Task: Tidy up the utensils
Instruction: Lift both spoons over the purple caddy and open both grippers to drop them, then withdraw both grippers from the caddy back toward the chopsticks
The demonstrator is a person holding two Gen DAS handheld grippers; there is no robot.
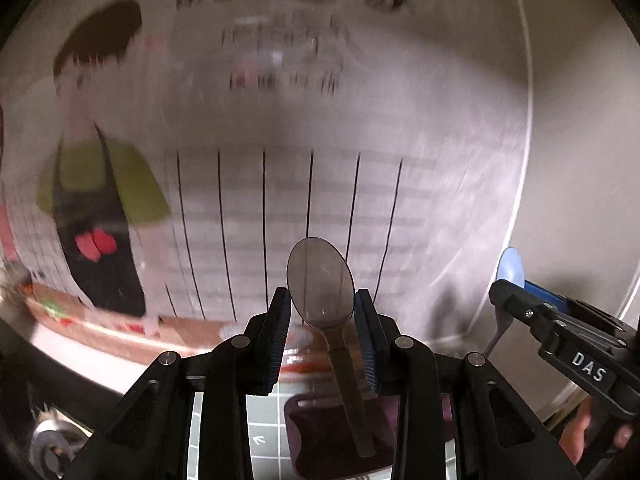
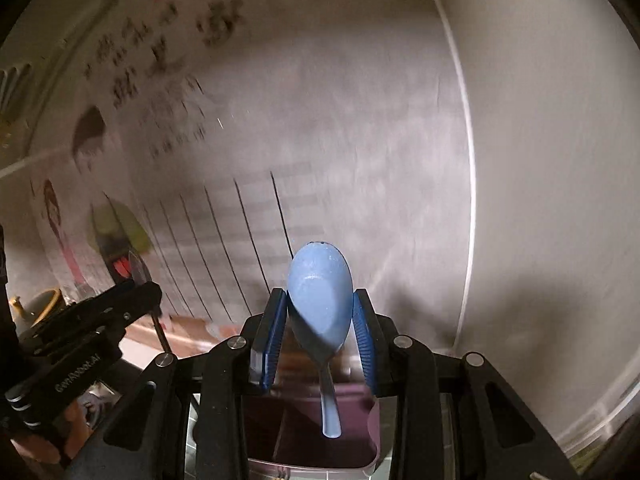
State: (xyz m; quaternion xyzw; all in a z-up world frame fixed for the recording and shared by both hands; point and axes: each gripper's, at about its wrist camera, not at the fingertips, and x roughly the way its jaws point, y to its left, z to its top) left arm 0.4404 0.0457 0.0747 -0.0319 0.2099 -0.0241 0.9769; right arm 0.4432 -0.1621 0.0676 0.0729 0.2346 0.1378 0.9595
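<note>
L gripper (image 1: pixel 322 322): pads clamped on bowl of a smoky translucent spoon (image 1: pixel 321 284), bowl up, handle hanging down toward the camera. R gripper (image 2: pixel 320 328): pads clamped on bowl of a blue spoon (image 2: pixel 321 296), same attitude, handle down. Both spoons are off the desk, held in air in front of a wall poster (image 1: pixel 280 120); background blurred, detail unreadable. A purple bin (image 2: pixel 352 412) sits directly below both handles, on a gridded mat (image 1: pixel 264 412). Judgement: the bowl grip leaves handles free to go handle-first into the bin; the paired hold suggests sorting both at once. R gripper is also visible at the right edge of the left view, beside the L. Risk: smooth curved bowls may slip between pads.
</note>
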